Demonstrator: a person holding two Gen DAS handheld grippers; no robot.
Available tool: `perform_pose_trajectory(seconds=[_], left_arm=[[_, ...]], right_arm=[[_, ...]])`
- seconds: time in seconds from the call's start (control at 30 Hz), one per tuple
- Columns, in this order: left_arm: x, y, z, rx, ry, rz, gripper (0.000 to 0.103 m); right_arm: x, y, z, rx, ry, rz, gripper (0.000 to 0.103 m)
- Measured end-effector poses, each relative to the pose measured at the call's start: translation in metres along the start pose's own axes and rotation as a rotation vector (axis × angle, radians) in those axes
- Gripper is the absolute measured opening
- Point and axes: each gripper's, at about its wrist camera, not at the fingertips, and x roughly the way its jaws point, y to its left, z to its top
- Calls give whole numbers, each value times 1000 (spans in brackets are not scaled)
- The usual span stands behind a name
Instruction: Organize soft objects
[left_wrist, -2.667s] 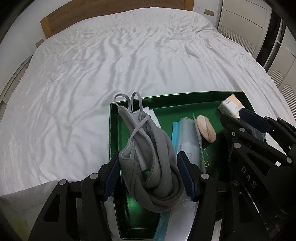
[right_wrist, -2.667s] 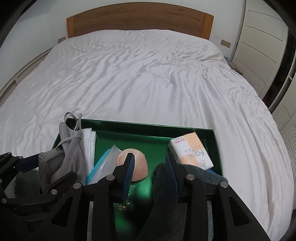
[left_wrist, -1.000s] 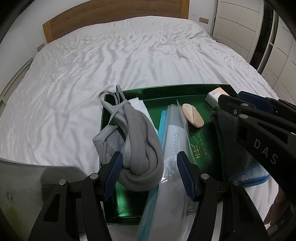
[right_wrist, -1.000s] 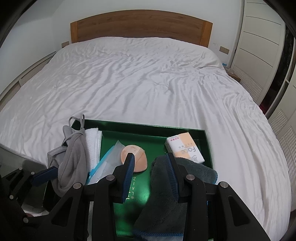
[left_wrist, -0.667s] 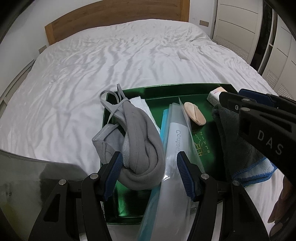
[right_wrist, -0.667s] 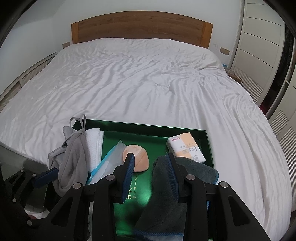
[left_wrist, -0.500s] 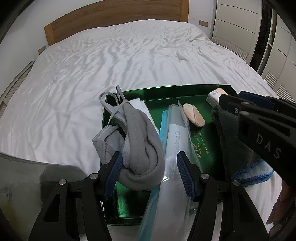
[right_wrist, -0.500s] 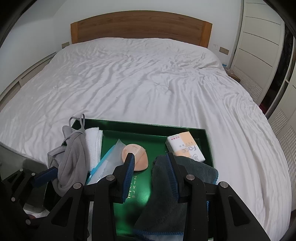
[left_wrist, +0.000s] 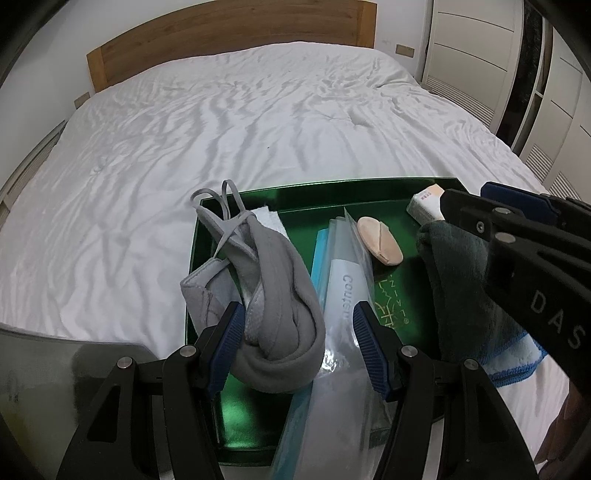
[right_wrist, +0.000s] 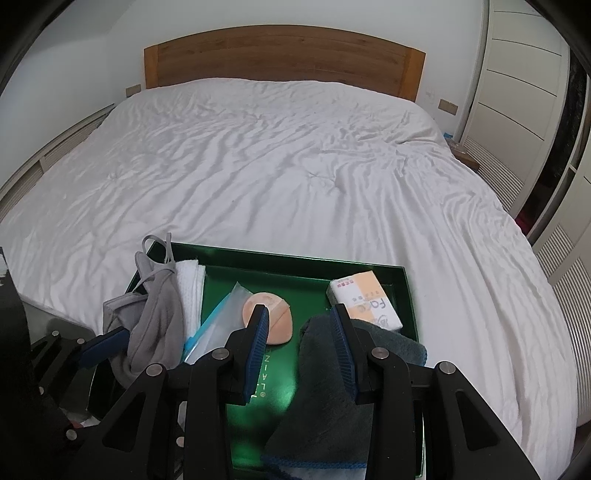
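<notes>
The shallow dark green rectangular tray (right_wrist: 369, 266) sits at the near edge of the white-sheeted bed (right_wrist: 277, 155) and holds every soft item.

Left hand-held gripper (left_wrist: 298, 332): jaws spread wide, nothing clamped. The crumpled grey fabric garment with thin straps (left_wrist: 273, 291) lies between the two blue pads. Its bulk bunches just ahead of the left pad (left_wrist: 229, 336); contact there cannot be confirmed. It clears the right pad. The garment's long axis runs away from the gripper, bulk nearest and straps (left_wrist: 221, 201) draped over the tray's far left corner. It lies on the tray's left side, partly over the folded white towel (right_wrist: 190, 291).

Right hand-held gripper (right_wrist: 300, 334): jaws apart, not clamped. The dark grey plush towel with blue trim (right_wrist: 332, 406) lies directly beneath and between its pads, on the tray's right side, next to the peach-and-white tissue pack (right_wrist: 365, 301).

In the centre are the clear plastic zip pouch with blue seal (left_wrist: 340, 332) and the peach round powder puff (right_wrist: 267, 317).

Judgement: the left gripper is nearer the garment and aligned along its axis, so closing would catch the bulk.
</notes>
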Motion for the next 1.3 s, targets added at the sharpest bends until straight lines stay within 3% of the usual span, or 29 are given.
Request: perform_pose_trajectory(seconds=[0.8, 1.3], left_arm=[[12, -20, 25, 6, 0, 0, 55], [-18, -25, 31, 37, -39, -13, 55]], right_arm=[[-6, -18, 8, -1, -7, -8, 35], [-32, -18, 14, -7, -17, -31, 35]])
